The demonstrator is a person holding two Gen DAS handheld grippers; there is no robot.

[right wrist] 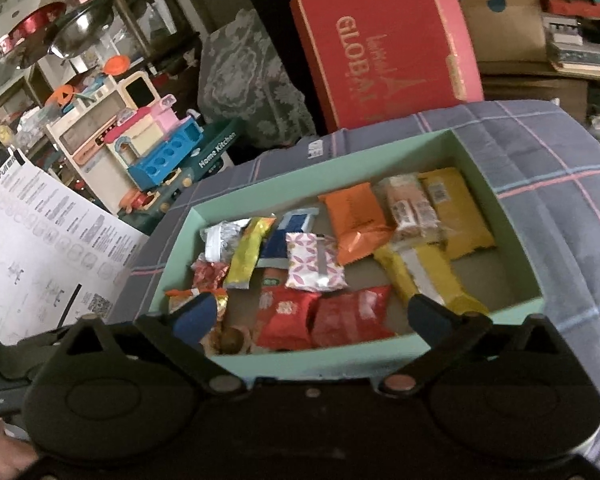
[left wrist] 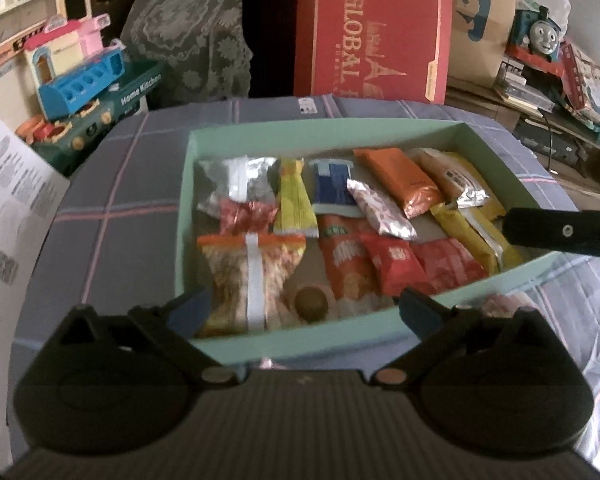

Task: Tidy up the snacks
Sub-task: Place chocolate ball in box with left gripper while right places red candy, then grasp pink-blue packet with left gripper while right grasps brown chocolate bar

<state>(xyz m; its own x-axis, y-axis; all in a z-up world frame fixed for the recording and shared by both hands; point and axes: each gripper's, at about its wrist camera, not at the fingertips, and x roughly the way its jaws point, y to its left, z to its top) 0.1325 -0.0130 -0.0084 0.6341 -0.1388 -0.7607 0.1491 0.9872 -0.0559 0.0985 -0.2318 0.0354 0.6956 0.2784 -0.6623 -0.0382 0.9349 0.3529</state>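
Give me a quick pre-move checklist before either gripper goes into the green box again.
1. Left gripper open and holding nothing: ok.
2. Right gripper open and holding nothing: ok.
3. Green box sits flat on the plaid cloth, open top unobstructed: ok.
4. Snacks inside the box: ok for those in view, such as the orange packet and the pink-patterned white packet; a pale wrapper seems to lie outside the near wall, so not ok.
5. Grippers apart from each other: a black finger of the right one reaches over the box's right side; cannot tell the gap.
6. Snacks sorted neatly: not ok, several overlap, like the yellow bars.
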